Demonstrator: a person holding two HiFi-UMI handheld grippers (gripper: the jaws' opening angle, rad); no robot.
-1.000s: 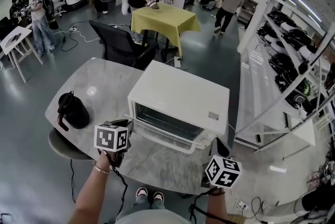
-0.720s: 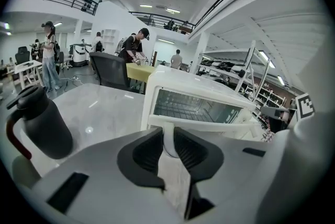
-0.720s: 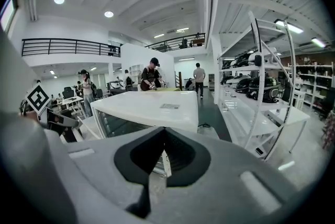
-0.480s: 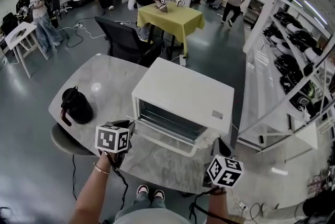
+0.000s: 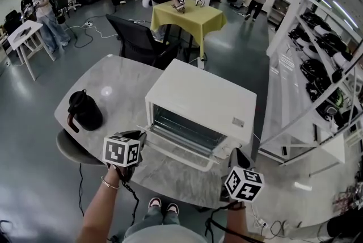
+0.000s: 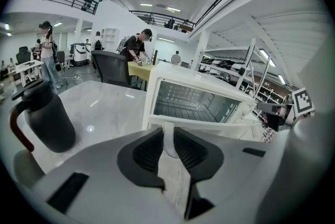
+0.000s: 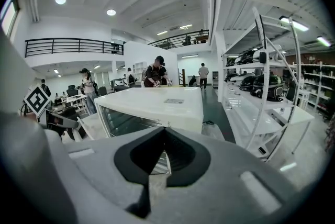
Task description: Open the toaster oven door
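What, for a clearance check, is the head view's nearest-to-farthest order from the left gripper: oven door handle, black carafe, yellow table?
1. Oven door handle, between the left gripper's jaws.
2. Black carafe, left on the marble table.
3. Yellow table, far across the room.

Left gripper [image 6: 168,145]: we are showing a grey shell, black pads, a black-and-white marker cube [image 5: 121,151].
Right gripper [image 7: 162,157]: we are showing the same.
Left wrist: we are wearing a thin bracelet [image 5: 109,183].
Cable [image 5: 134,202]: we are trailing it, black.
Feet: we are wearing pale shoes [image 5: 154,208].
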